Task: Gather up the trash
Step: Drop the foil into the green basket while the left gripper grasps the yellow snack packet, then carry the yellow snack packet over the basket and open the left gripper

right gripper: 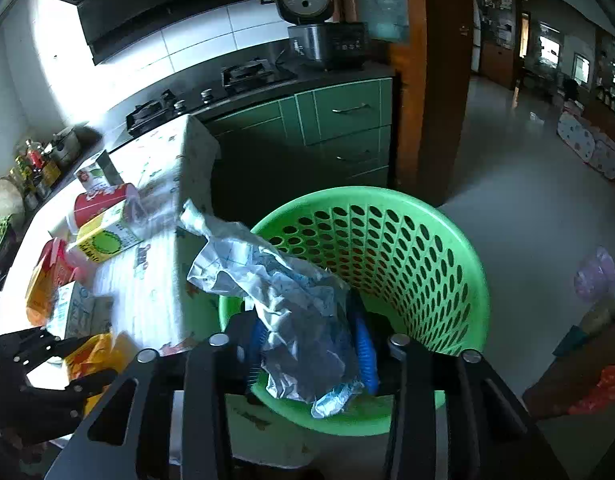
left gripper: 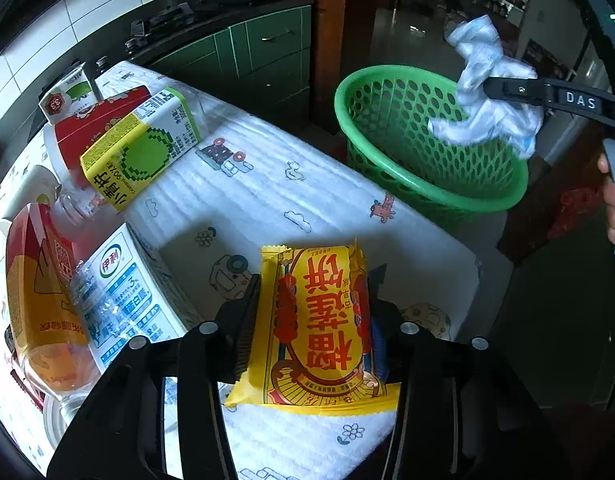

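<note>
On the cloth-covered table (left gripper: 267, 184), cartons (left gripper: 141, 148) and a bottle (left gripper: 43, 300) crowd the left side. Just right of them, the left gripper (left gripper: 311, 320) has its jaws clamped on a yellow snack packet (left gripper: 319, 328) above the cloth. Farther right, beside the table, the right gripper (right gripper: 307, 344) pinches a crumpled white wrapper (right gripper: 291, 296) over the green basket (right gripper: 447, 264).

basket mouth (right gripper: 447, 264): open, my crumpled wrapper (right gripper: 291, 300) over it
table right half (left gripper: 307, 184): bare
left side: cartons (left gripper: 143, 148) crowd
</note>
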`<state>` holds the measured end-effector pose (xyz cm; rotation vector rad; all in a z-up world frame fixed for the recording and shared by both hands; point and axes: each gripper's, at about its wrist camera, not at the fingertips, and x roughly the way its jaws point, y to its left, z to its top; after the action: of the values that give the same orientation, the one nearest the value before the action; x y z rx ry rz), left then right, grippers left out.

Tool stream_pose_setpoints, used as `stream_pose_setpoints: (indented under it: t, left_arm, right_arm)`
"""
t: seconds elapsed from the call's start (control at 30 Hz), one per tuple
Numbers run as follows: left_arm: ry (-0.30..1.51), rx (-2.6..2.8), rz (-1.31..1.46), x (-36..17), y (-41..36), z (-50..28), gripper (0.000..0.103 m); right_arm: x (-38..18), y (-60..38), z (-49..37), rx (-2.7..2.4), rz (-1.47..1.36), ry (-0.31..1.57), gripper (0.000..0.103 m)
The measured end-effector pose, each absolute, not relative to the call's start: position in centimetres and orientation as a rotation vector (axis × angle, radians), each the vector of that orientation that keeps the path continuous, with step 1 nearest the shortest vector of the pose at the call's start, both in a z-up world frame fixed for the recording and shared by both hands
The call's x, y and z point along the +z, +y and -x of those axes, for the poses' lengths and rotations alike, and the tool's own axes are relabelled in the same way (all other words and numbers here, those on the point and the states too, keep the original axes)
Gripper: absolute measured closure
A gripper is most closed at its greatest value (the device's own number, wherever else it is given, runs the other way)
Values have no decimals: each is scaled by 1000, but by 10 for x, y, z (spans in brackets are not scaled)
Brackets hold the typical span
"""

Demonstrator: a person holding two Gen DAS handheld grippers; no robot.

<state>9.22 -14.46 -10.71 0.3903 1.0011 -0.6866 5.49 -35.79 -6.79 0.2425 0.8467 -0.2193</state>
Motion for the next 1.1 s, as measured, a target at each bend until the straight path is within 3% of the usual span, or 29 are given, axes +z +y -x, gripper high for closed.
stream_pose_setpoints:
  t: [0.07,0.2,0.33,0.53,1.1]
  left_arm:
    - [998,-687,-381,-105,-143,-91,63]
    - [988,-691,-368,-99,-141,-91,73]
    - [965,-704,-363,-92,-144,-89,76]
    - [942,-744,-350,-81,-155,-89,79]
    - [892,-917,-327,-58,-256,-116,79]
  right_arm:
    - [-69,-361,-55,-226,-248,843,49]
    - [-68,-368,-52,-242,-265,830,40]
    - [-65,-370,-46,-246,-274,815,36]
    - [-60,-370,-34,-252,-275,797,30]
    - [-50,-384,16,-311,-310,757,26]
